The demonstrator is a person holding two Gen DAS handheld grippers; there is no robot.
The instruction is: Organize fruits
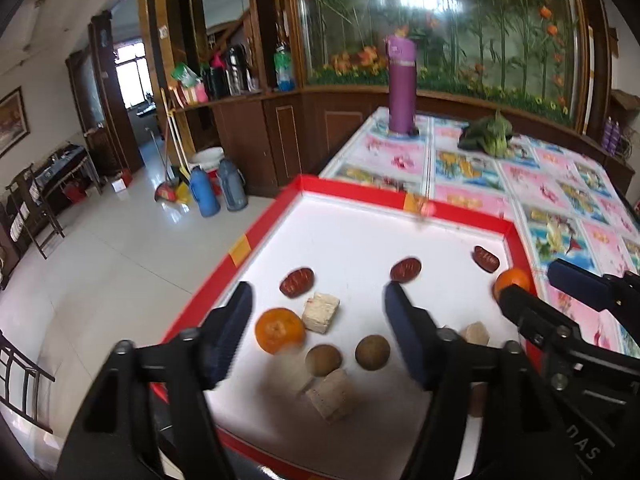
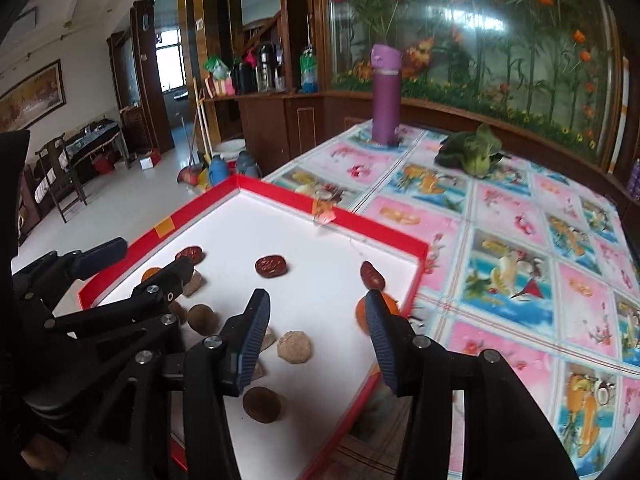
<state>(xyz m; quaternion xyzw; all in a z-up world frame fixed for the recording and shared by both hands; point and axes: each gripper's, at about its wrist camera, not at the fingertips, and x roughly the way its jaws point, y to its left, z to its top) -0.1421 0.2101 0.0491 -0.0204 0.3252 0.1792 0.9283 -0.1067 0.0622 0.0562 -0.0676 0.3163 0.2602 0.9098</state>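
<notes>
A red-rimmed white tray [image 1: 352,194] lies at the table's near left corner. My left gripper [image 1: 320,320] hangs open over its near part. An orange [image 1: 280,330], a beige block [image 1: 320,312] and two brown round fruits [image 1: 323,359] lie between its fingers. Three red dates [image 1: 405,269] lie farther back. A second orange [image 2: 360,314] sits by the tray's right rim [image 2: 416,276], partly behind the right finger of my open right gripper [image 2: 316,336]. A flat beige piece [image 2: 295,346] and a brown fruit [image 2: 262,404] lie under that gripper. Nothing is held.
A purple flask [image 1: 402,84] and leafy greens [image 1: 488,136] stand at the table's far end on a patterned cloth [image 2: 520,240]. The table edge drops to the floor on the left, where thermoses [image 1: 204,192] stand. Both grippers are close together over the tray.
</notes>
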